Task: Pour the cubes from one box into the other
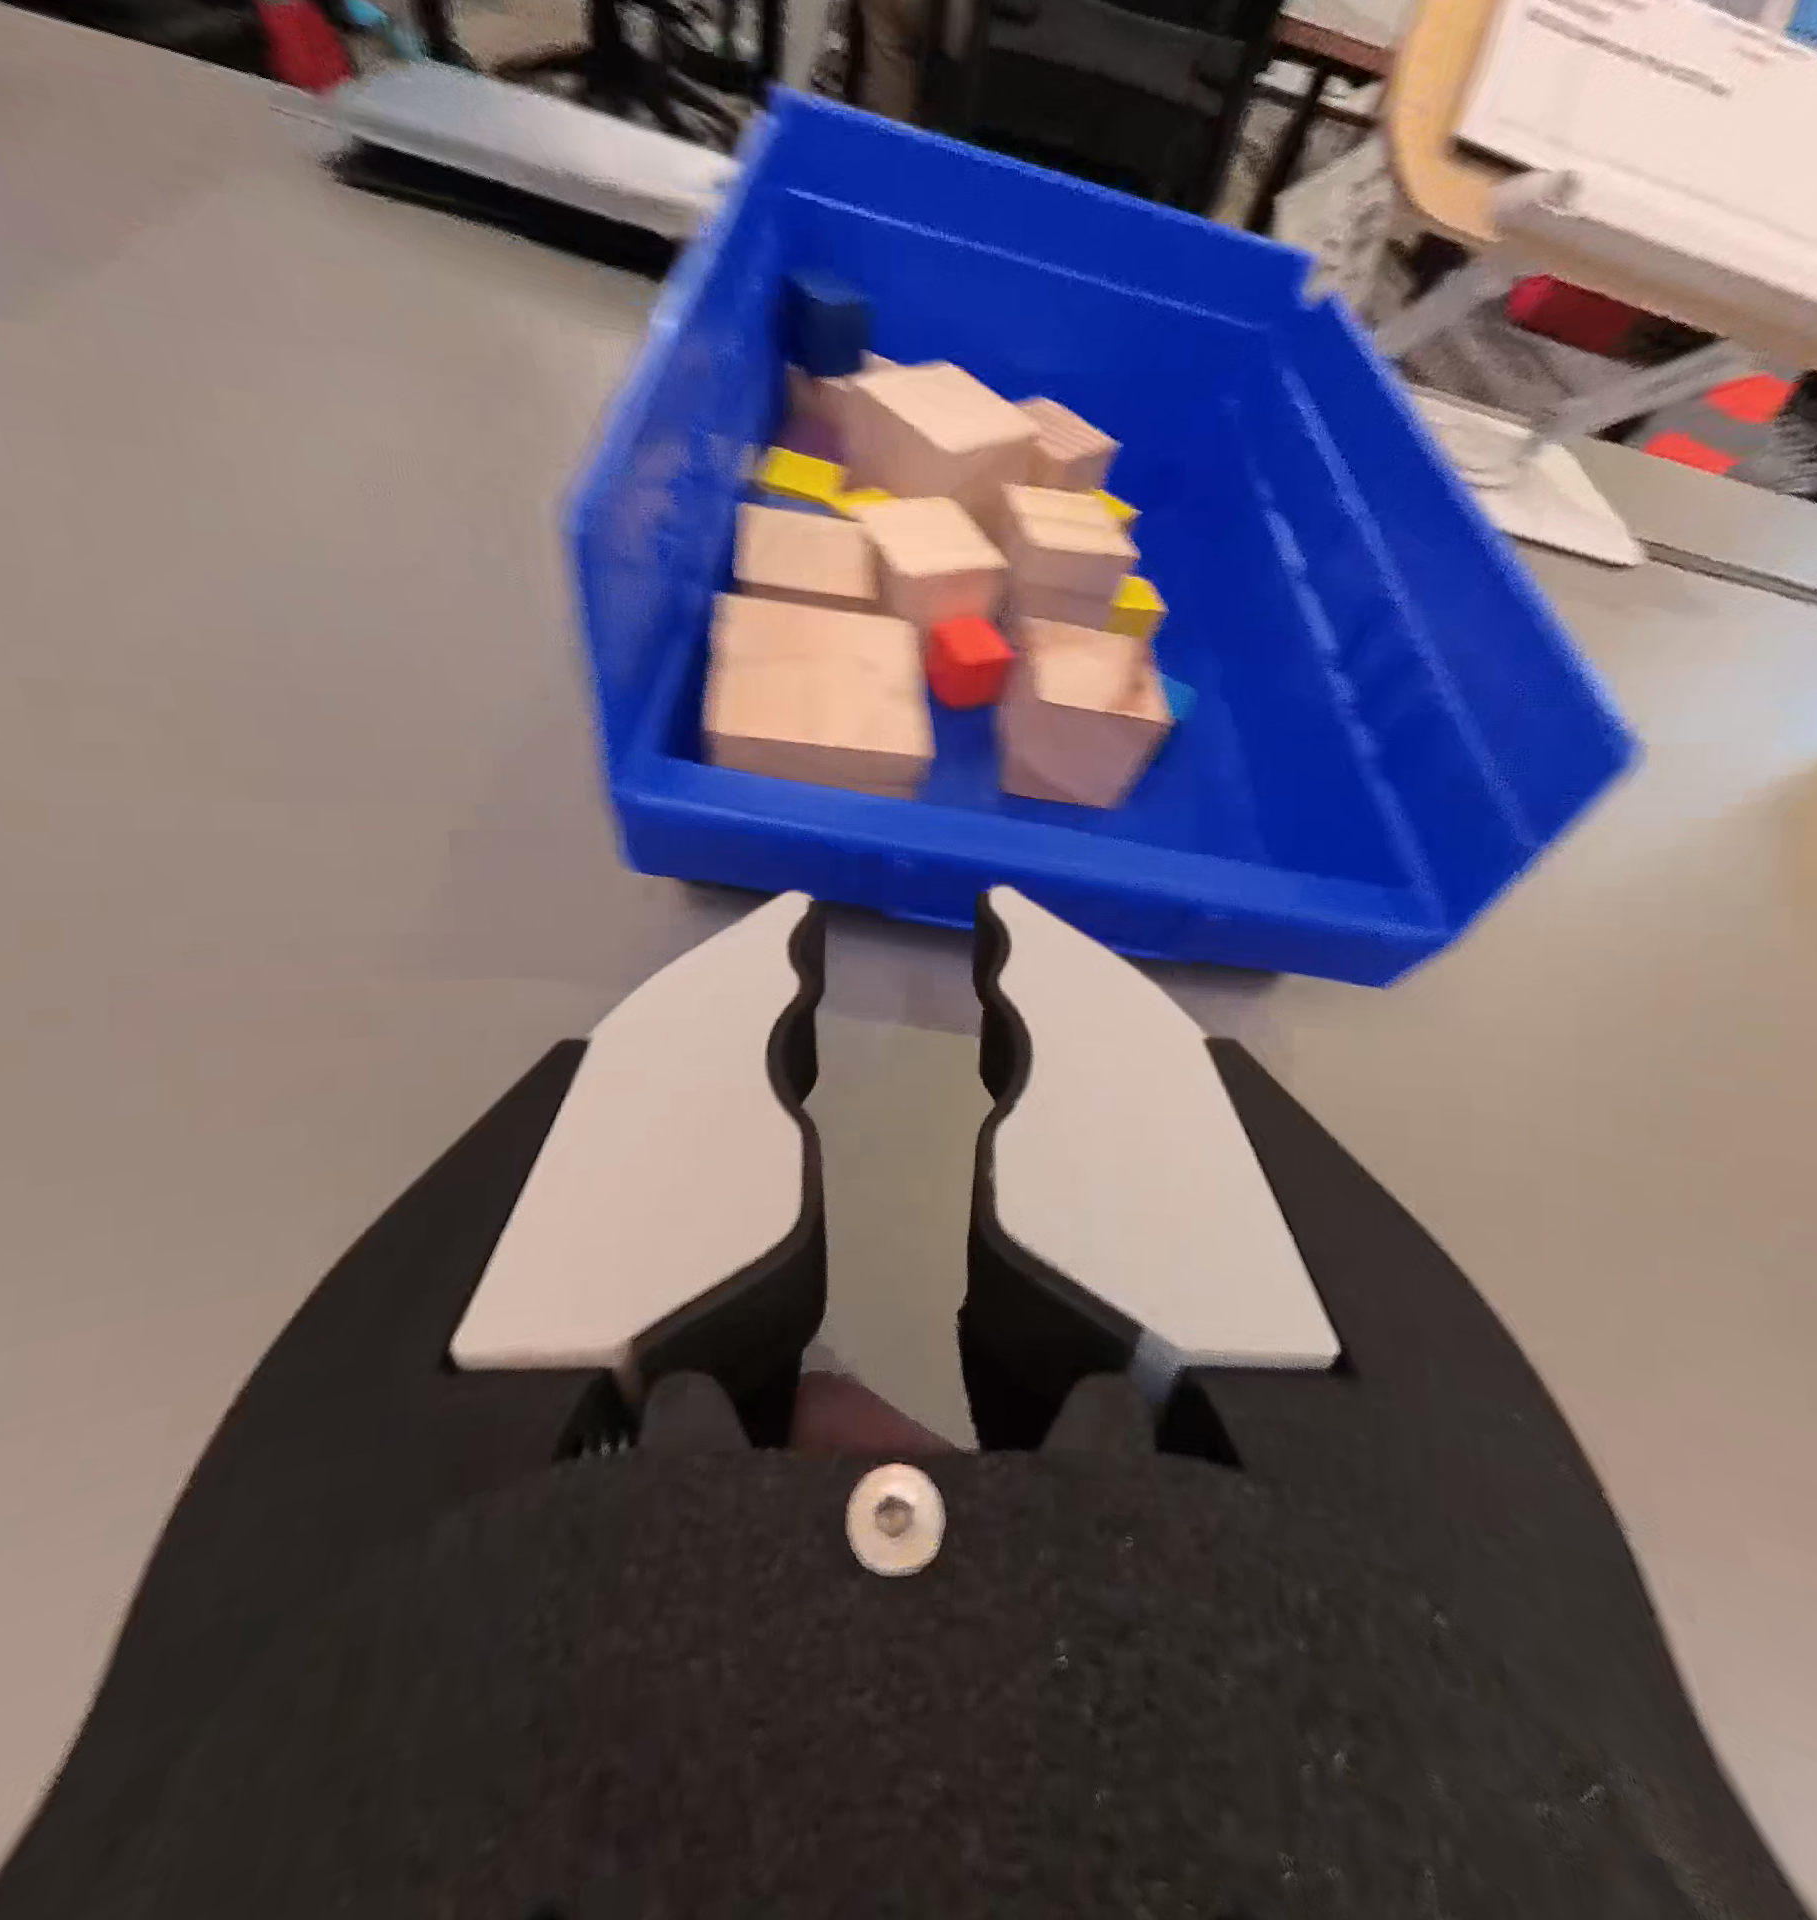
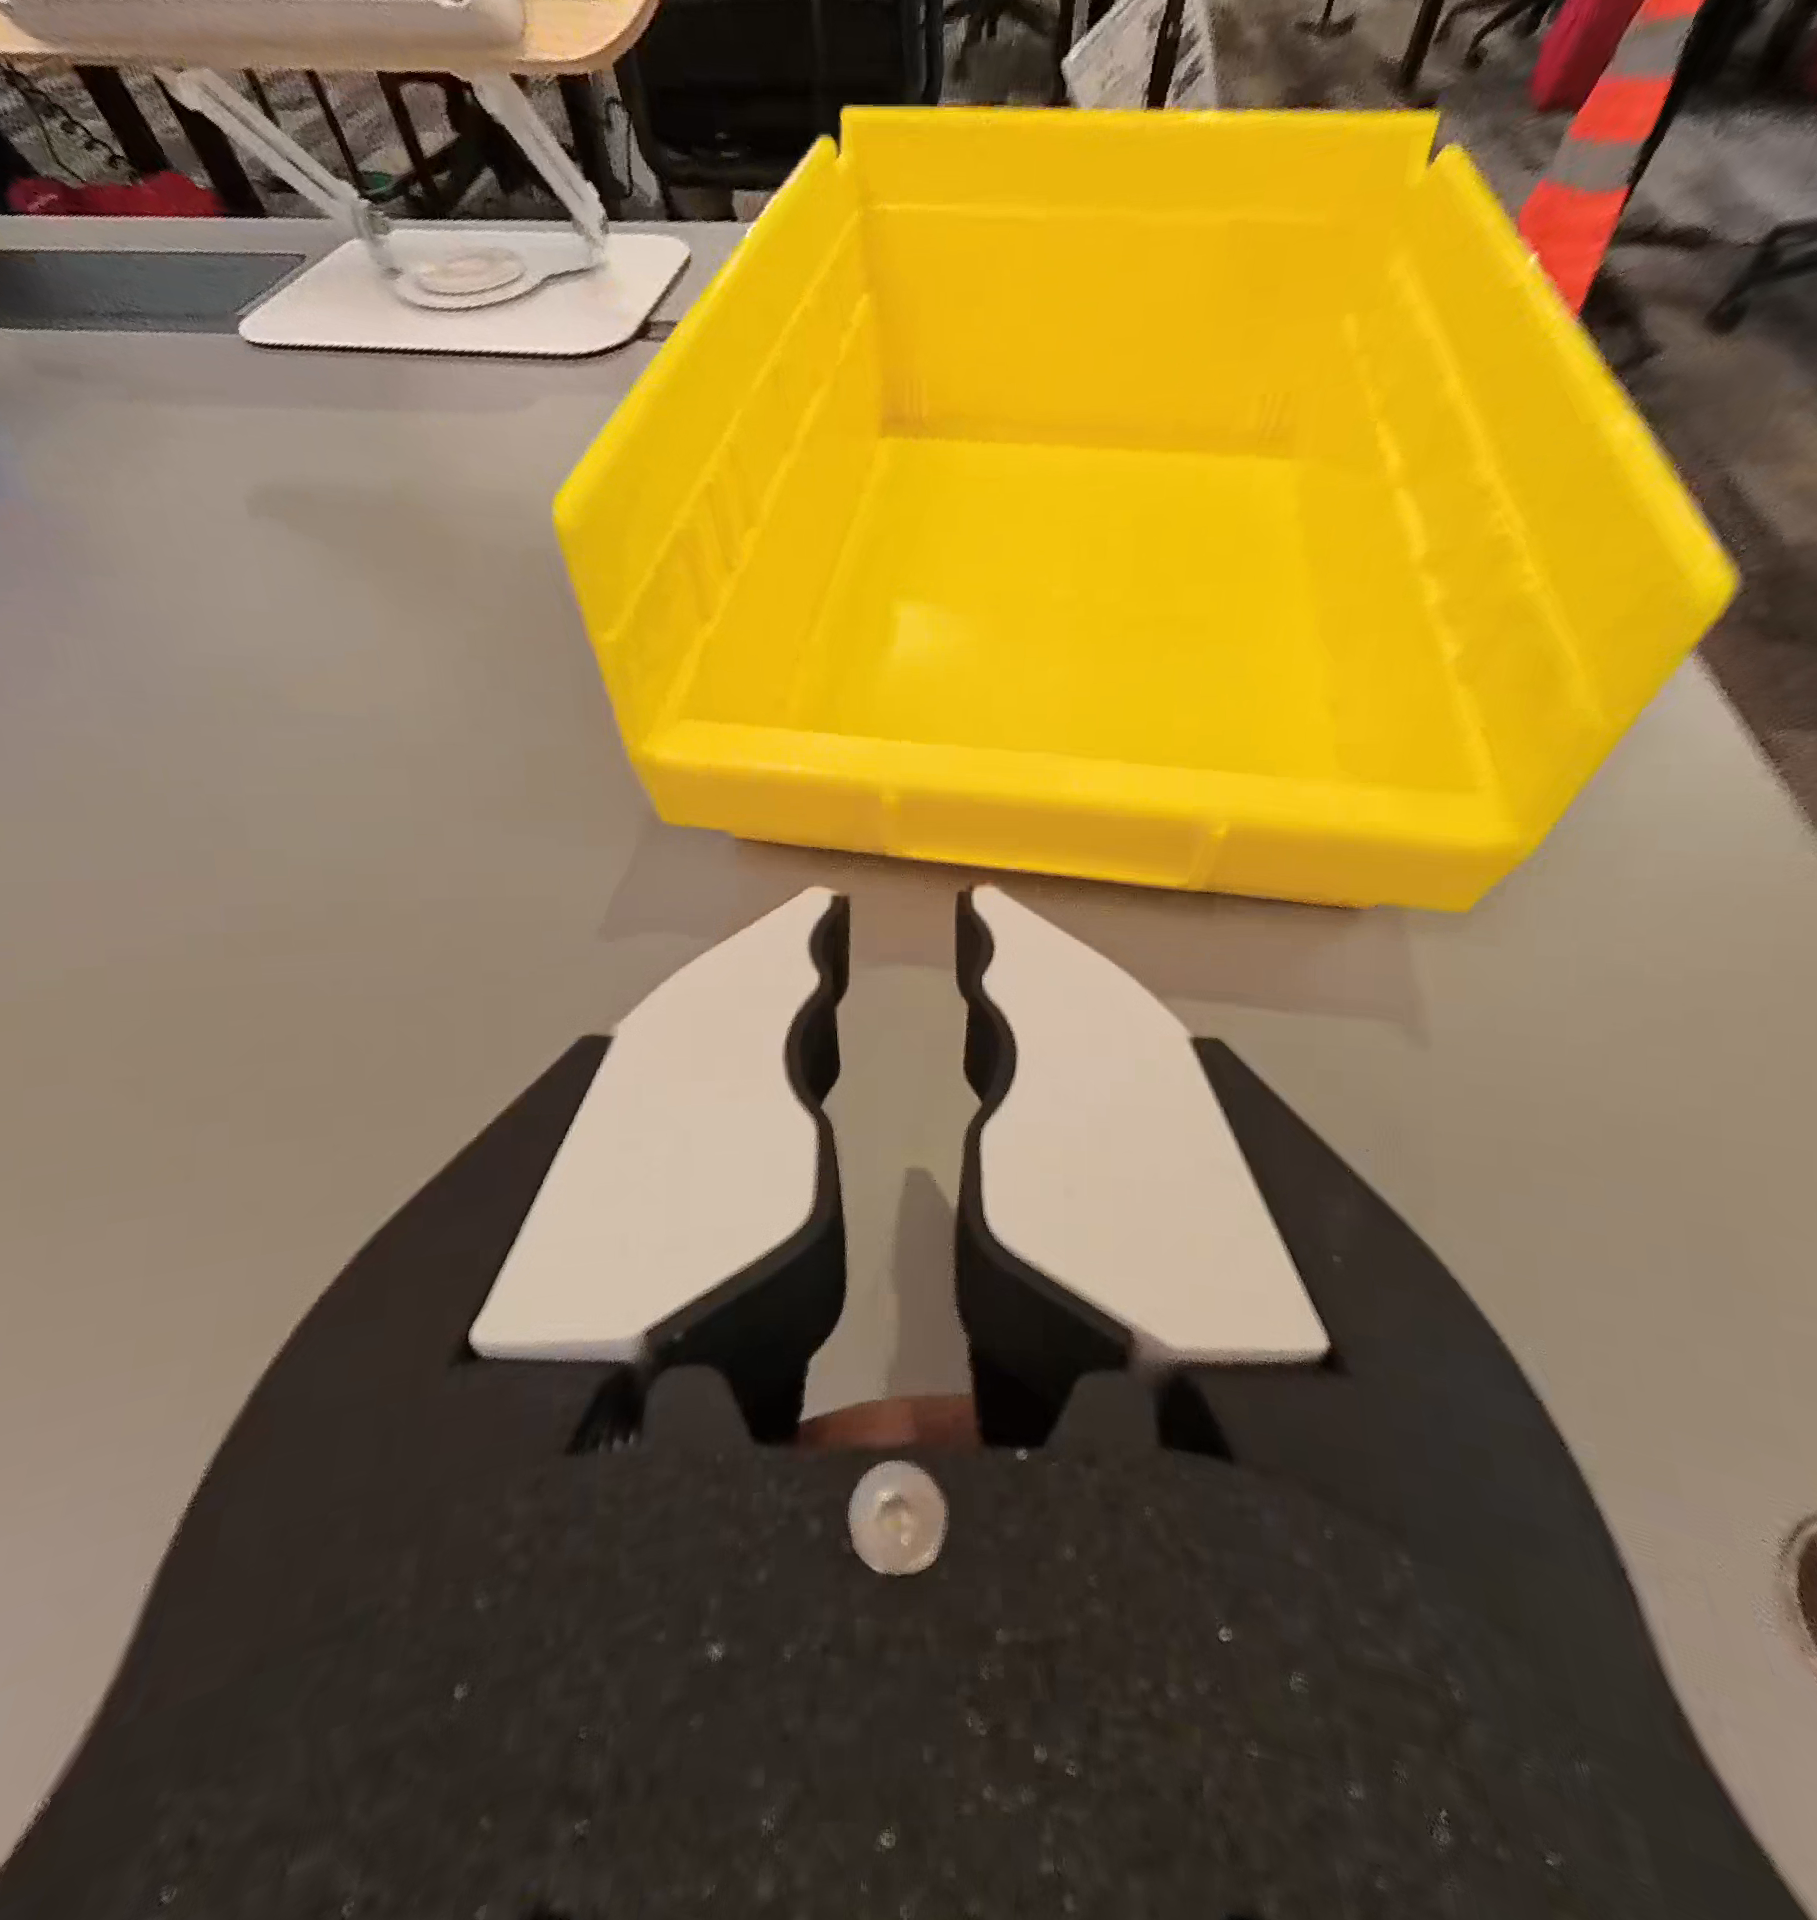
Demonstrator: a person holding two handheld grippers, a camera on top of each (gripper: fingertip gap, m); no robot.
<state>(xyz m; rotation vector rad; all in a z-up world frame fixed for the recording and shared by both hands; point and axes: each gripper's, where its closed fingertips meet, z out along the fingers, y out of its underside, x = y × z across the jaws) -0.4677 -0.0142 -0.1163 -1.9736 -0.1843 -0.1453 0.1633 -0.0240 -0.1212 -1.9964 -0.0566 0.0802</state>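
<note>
The left gripper (image 1: 899, 909) hangs with fingers apart, empty, just short of the blue box (image 1: 997, 862) holding the cubes (image 1: 914, 582); the right gripper (image 2: 902, 904), likewise parted and empty, faces the yellow box (image 2: 1049, 821) on the grey table (image 2: 260, 727)

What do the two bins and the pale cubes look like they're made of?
The blue open-front bin and the yellow open-front bin look like moulded plastic: uniform colour, ribbed walls, and a soft sheen on the yellow floor. The pale tan cubes seem to be unfinished wood, matte with faint grain lines, though blur leaves that uncertain.
</note>
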